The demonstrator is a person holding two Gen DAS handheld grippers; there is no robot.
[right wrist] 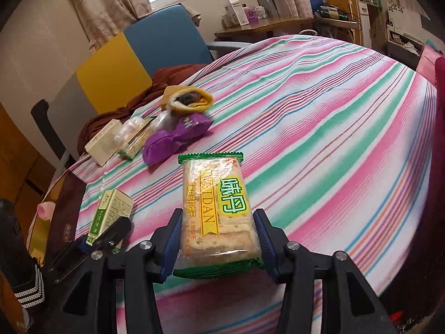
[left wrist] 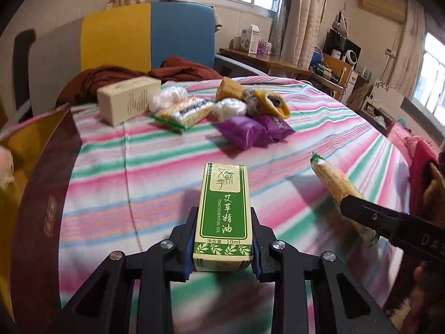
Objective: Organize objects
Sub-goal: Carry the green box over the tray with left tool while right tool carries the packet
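Two handheld grippers over a bed covered with a striped sheet (left wrist: 278, 153). The left gripper (left wrist: 224, 239) is clamped on a small green-and-cream essential-oil box (left wrist: 225, 208), held by its near end with the far end projecting free above the sheet. The right gripper (right wrist: 219, 239) is closed on a clear biscuit packet (right wrist: 219, 211) with green crimped ends, gripped across its near half; in the left wrist view the same packet is seen at the right, held clear of the sheet.

At the far side of the bed the remaining items lie in a loose cluster: a cream carton (left wrist: 128, 98), a second biscuit packet (left wrist: 183, 112), two purple pouches (left wrist: 253, 129) touching one another, white wrapped bundles (left wrist: 168, 97) and a yellow cloth item (left wrist: 267, 100). At the near left a dark red box (left wrist: 44, 194) with a yellow interior is visible; it is judged the likely destination, though this cannot be confirmed.

Risks from here: the oil box is held only at one end, so a knock against the box wall could lever it out of the pads. The biscuit packet is soft and slippery, so excess pressure could crush its contents and a loose grip could let it slide. With both grippers near one another, a collision is possible.
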